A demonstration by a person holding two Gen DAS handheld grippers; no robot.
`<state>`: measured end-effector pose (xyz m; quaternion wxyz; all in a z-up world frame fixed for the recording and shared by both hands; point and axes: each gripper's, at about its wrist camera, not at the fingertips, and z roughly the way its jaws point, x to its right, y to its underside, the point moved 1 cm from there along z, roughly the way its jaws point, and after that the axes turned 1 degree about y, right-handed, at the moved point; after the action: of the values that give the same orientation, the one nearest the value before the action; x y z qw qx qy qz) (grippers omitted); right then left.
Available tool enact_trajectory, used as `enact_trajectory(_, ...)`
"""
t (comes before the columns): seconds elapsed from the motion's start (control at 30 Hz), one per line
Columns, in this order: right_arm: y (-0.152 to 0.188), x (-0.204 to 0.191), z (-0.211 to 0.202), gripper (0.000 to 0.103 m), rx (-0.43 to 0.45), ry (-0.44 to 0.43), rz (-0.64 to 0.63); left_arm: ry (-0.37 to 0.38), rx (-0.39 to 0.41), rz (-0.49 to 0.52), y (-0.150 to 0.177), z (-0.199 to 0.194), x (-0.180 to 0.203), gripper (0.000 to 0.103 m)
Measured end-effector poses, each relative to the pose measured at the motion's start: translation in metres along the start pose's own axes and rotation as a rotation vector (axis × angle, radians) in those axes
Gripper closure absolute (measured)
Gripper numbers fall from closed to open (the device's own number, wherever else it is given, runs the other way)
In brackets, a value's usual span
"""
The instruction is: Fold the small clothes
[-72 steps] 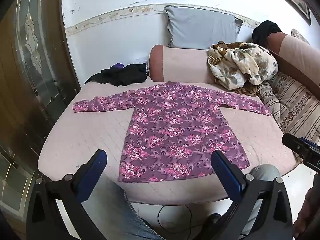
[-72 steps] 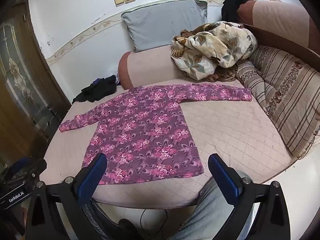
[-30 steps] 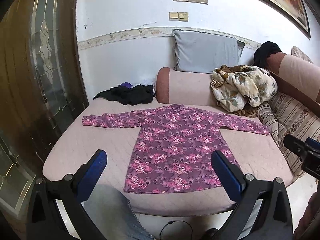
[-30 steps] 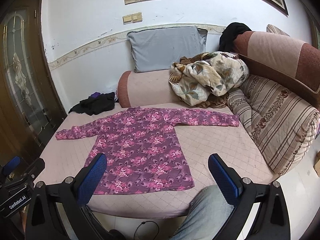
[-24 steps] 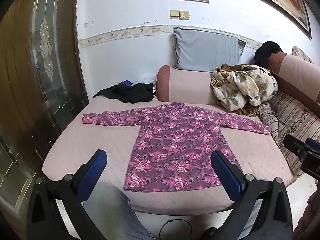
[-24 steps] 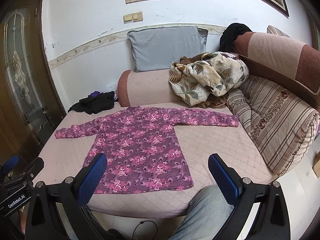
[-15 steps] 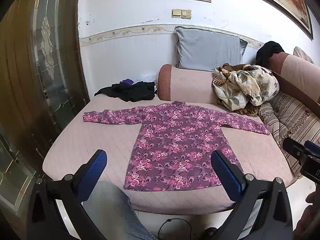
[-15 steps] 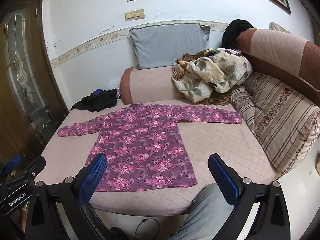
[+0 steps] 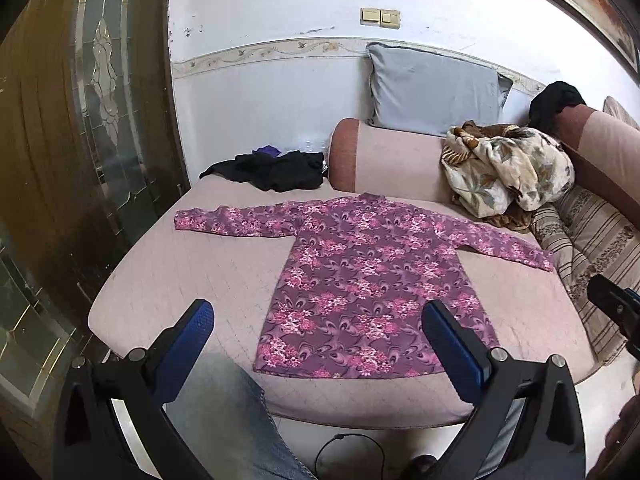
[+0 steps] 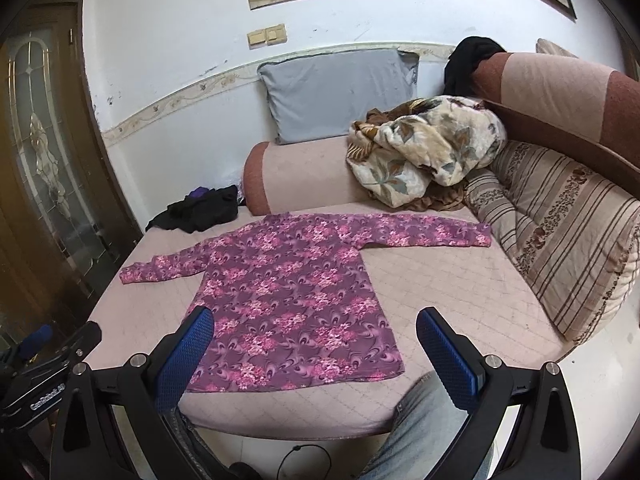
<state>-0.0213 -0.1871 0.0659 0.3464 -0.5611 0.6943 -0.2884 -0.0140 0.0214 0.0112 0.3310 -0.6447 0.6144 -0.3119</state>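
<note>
Floral long-sleeved top (image 9: 372, 280) lies flat on the pink daybed (image 9: 180, 280), sleeves spread out to each side, hem nearest the claws (laid out so, I judge, to give clean fold lines). Left gripper (image 9: 318, 330) and right gripper (image 10: 314, 334) both gape wide, empty, held short of the hem. Folding not begun.

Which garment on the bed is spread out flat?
The purple floral shirt, sleeves stretched out sideways; the black clothes behind it lie crumpled in a heap.
</note>
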Motion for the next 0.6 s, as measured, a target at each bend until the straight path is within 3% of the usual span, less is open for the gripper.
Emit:
enact_trajectory(0.13,0.002,-0.005,0.009,0.000,-0.041,-0.011,-0.022,0.013,-0.047,0.026,0.001,0.010,0.003,0.000)
enact_trajectory(0.27,0.003,-0.009,0.014,0.000,-0.045,0.015,-0.048,0.017,-0.029,0.044,0.000,0.005,0.006,0.000)
enact_trajectory(0.6,-0.001,-0.002,0.025,0.000,-0.053,0.024,-0.029,0.002,-0.074,0.031,-0.006,0.020,0.004,0.000)
